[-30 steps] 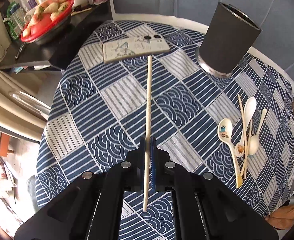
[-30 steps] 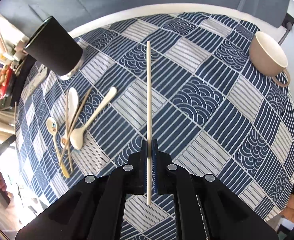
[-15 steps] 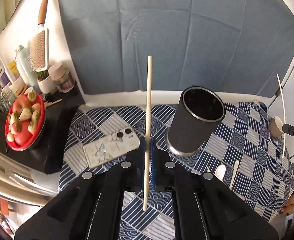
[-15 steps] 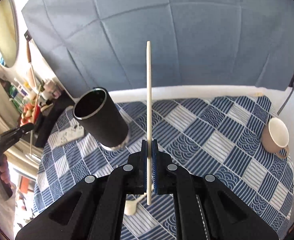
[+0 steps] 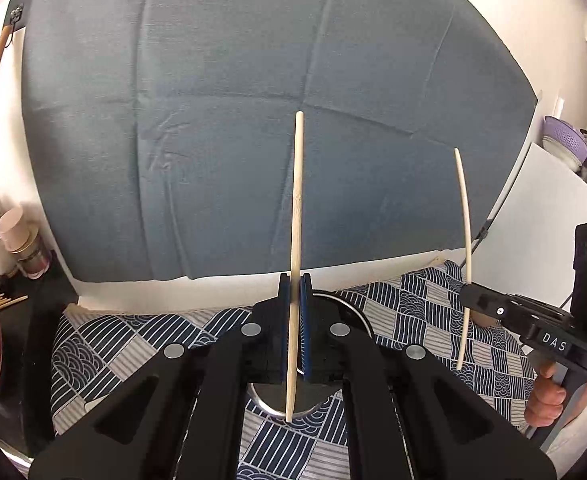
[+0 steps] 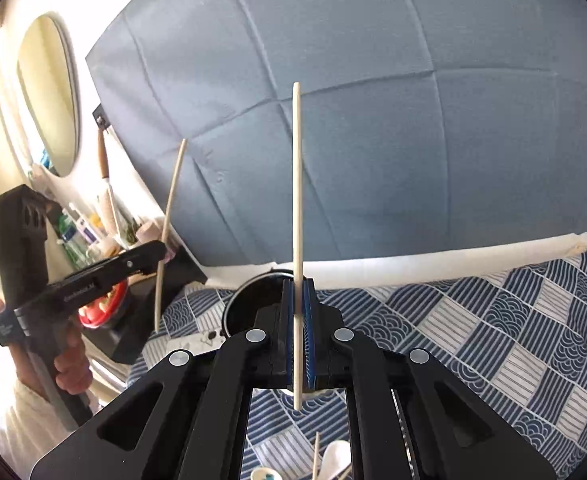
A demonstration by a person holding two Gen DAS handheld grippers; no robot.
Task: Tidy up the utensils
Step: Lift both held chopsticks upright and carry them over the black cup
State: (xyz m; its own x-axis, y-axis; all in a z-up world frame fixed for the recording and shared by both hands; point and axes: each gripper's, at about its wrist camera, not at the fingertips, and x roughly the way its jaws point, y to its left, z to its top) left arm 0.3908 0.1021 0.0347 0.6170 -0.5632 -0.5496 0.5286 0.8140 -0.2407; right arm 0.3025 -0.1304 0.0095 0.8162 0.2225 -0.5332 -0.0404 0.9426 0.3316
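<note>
Against grey backdrop (image 5: 253, 120), chopstick (image 5: 296, 216) upright, clamped between left tongs (image 5: 294, 332).

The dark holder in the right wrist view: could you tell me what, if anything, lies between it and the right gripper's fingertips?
Nothing lies between: the right gripper, shut on its chopstick, stands directly in front of the dark holder, overlapping it in the right wrist view.

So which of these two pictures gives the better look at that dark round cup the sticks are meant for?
The right wrist view, though only just. It shows part of the dark cup's rim and open inside beside the right gripper. In the left wrist view the left gripper hides nearly all of it; only slivers of rim and base peek out.
</note>
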